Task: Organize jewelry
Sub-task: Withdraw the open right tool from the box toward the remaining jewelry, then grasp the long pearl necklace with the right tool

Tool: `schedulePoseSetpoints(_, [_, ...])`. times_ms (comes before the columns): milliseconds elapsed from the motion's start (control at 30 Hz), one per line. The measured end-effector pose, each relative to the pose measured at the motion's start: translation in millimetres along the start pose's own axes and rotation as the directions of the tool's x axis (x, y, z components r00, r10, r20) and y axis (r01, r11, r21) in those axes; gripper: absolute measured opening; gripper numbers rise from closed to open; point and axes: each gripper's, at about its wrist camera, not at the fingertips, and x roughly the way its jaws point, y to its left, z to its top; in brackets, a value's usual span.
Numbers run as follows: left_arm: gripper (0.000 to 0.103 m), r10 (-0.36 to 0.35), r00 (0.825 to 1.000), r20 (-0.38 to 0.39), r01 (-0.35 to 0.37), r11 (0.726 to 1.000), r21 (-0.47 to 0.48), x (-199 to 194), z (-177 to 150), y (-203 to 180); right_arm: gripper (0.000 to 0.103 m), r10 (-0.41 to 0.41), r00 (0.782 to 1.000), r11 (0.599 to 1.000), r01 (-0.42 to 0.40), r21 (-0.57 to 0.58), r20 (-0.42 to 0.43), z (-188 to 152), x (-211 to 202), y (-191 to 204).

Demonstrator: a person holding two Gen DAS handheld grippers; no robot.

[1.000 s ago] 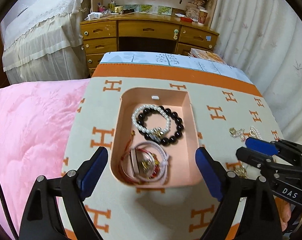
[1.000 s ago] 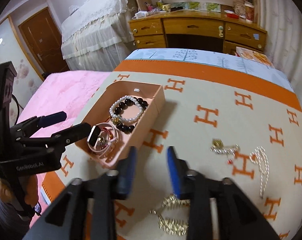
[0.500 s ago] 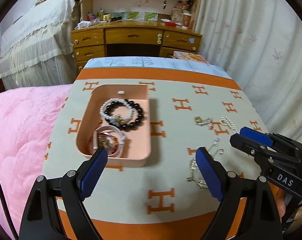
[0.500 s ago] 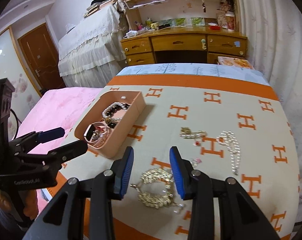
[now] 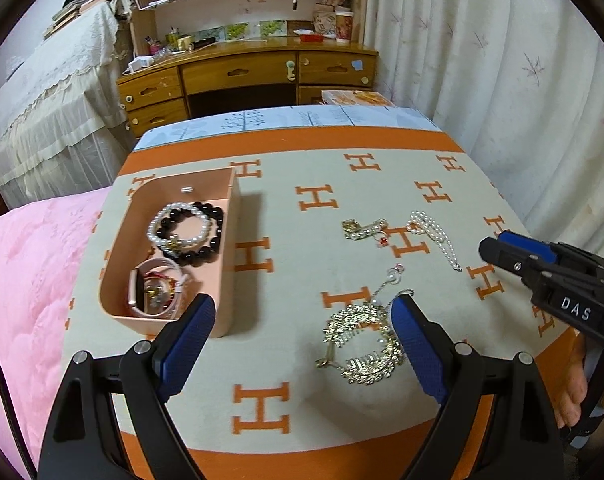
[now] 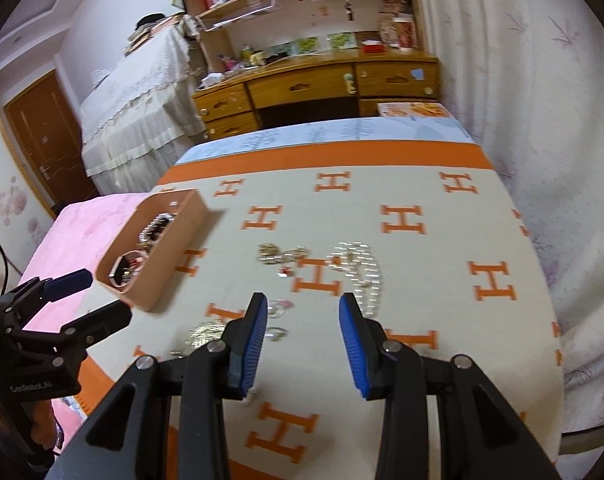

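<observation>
A pink tray (image 5: pixel 226 240) on the H-patterned cloth holds a black bead bracelet (image 5: pixel 212 236), a pearl bracelet and a pink watch (image 5: pixel 158 288). Loose on the cloth lie a gold chain bracelet (image 5: pixel 361 344), a pearl necklace (image 5: pixel 433 236), a gold-and-pearl piece (image 5: pixel 361 228) and a small pendant chain (image 5: pixel 393 280). My left gripper (image 5: pixel 302 344) is open and empty, above the cloth between the tray and the gold bracelet. My right gripper (image 6: pixel 303 344) is open and empty, just short of the pearl necklace (image 6: pixel 361 268); the tray (image 6: pixel 170 256) is to its left.
The cloth-covered table (image 5: pixel 341 184) ends at an orange border near me. A pink quilt (image 5: pixel 26 280) lies to the left, a white curtain (image 5: pixel 501 80) to the right. A wooden desk (image 5: pixel 246 76) and a covered bed (image 5: pixel 54 100) stand behind.
Both grippers have drawn back and swung right, away from the tray toward the loose jewelry. My right gripper has opened wider and shifted toward the pearl necklace.
</observation>
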Motion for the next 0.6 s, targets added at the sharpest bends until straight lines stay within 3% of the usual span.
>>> schedulePoseSetpoints(300, [0.089, -0.024, 0.999, -0.046, 0.024, 1.0, 0.0, 27.1, 8.3, -14.9, 0.038, -0.058, 0.997, 0.998, 0.058, 0.013, -0.046, -0.6, 20.1, -35.1])
schedulePoseSetpoints(600, [0.089, -0.021, 0.997, -0.077, 0.021, 1.0, -0.001, 42.2, 12.4, -13.7, 0.038, -0.03, 0.991, 0.999, 0.024, -0.044, -0.134, 12.4, 67.3, -34.9])
